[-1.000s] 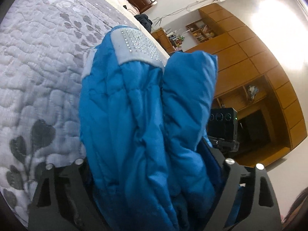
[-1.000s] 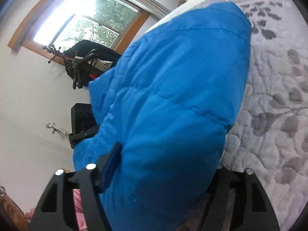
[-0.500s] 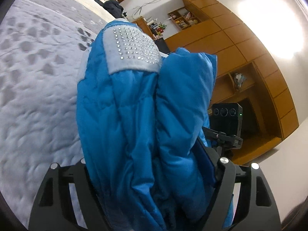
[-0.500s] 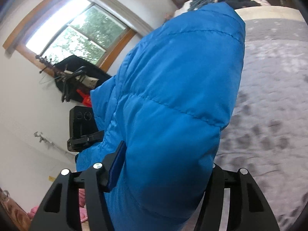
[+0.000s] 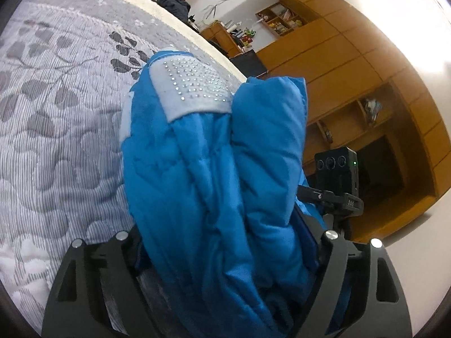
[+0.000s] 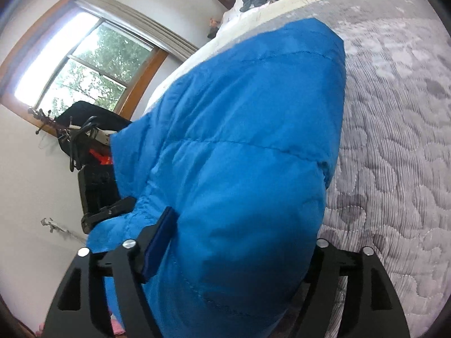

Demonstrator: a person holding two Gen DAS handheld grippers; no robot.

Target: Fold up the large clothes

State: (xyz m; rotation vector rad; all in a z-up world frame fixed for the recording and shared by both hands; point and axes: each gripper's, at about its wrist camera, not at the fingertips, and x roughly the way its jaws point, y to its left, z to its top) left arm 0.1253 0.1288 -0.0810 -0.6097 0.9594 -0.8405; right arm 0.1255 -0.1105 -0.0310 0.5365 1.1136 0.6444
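Both claws have tipped down toward the bed since a second ago; more quilt pattern now shows under the load. Left claw [image 5: 225, 264] pinches a thick bunch of the blue padded jacket [image 5: 214, 174], fingers pressed into the bulk on both sides. Right claw [image 6: 228, 256] pinches the same jacket [image 6: 239, 146], a dark blue pad [image 6: 159, 242] biting the fabric on its left side. Jacket runs from each claw toward 12 o'clock, long axis straight ahead along the fingers, studded grey patch [image 5: 191, 87] at the far end. It is held up over the grey quilted bed [image 5: 56, 118]; whether the far end touches the quilt I cannot tell. Both hands look equally near, one bundle shared. Likely next: lower it flat onto the quilt.
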